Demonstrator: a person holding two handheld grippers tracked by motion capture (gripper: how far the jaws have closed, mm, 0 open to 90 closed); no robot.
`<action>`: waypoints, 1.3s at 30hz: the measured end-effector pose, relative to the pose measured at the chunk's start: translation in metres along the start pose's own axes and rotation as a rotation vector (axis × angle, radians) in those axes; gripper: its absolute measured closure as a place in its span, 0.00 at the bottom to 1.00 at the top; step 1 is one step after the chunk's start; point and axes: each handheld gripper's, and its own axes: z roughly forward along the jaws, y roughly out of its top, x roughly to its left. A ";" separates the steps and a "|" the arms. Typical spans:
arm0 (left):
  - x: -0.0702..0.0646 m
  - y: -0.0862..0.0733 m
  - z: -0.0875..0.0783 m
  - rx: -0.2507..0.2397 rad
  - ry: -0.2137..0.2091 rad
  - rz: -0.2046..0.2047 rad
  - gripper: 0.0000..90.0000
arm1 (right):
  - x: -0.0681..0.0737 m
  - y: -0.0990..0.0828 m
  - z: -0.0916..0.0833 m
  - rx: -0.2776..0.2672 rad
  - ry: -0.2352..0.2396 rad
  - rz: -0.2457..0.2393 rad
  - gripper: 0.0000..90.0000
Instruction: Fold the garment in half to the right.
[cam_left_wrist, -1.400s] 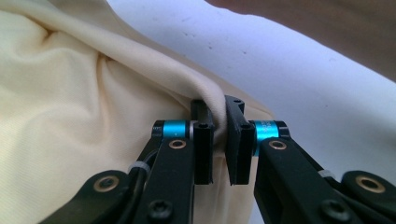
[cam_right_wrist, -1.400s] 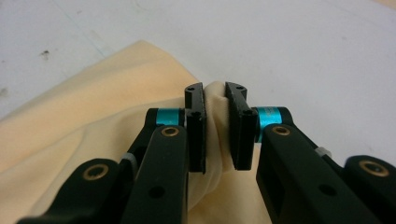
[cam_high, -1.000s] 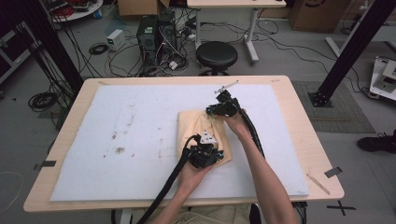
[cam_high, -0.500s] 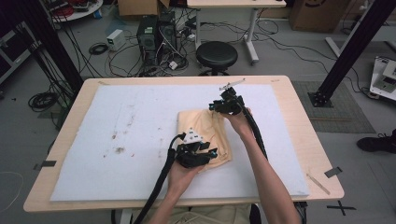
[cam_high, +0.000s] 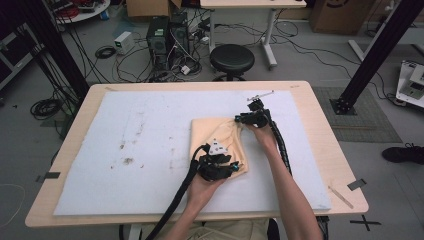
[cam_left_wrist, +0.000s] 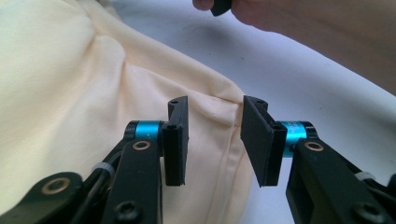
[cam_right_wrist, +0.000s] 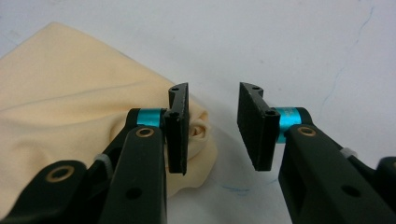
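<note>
Cloth (cam_high: 218, 145), pale yellow and folded, lies right of centre on the white surface (cam_high: 140, 150) in the high view, left gripper (cam_high: 220, 167) at its near edge, right gripper (cam_high: 250, 119) at its far right corner. Left gripper view: fingers (cam_left_wrist: 176, 140), just opened, stand partly apart over the hem, gripping nothing; the other hand (cam_left_wrist: 299, 28) is close beyond and could get in the way. Right gripper view: fingers (cam_right_wrist: 177, 135), also just opening, are partly apart and empty beside a bunched corner (cam_right_wrist: 198, 130). Released, that bunched corner may spring open and spoil the fold.
</note>
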 end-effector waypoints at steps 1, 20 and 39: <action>-0.001 0.001 0.003 0.007 0.003 0.003 0.69 | 0.002 0.001 -0.002 -0.004 -0.003 -0.001 0.72; -0.024 0.009 0.024 -0.001 -0.125 0.108 0.96 | 0.013 0.003 -0.038 -0.100 0.015 -0.040 0.69; -0.020 0.003 0.030 0.079 0.012 0.082 0.83 | 0.016 -0.008 -0.011 -0.014 -0.032 -0.042 0.74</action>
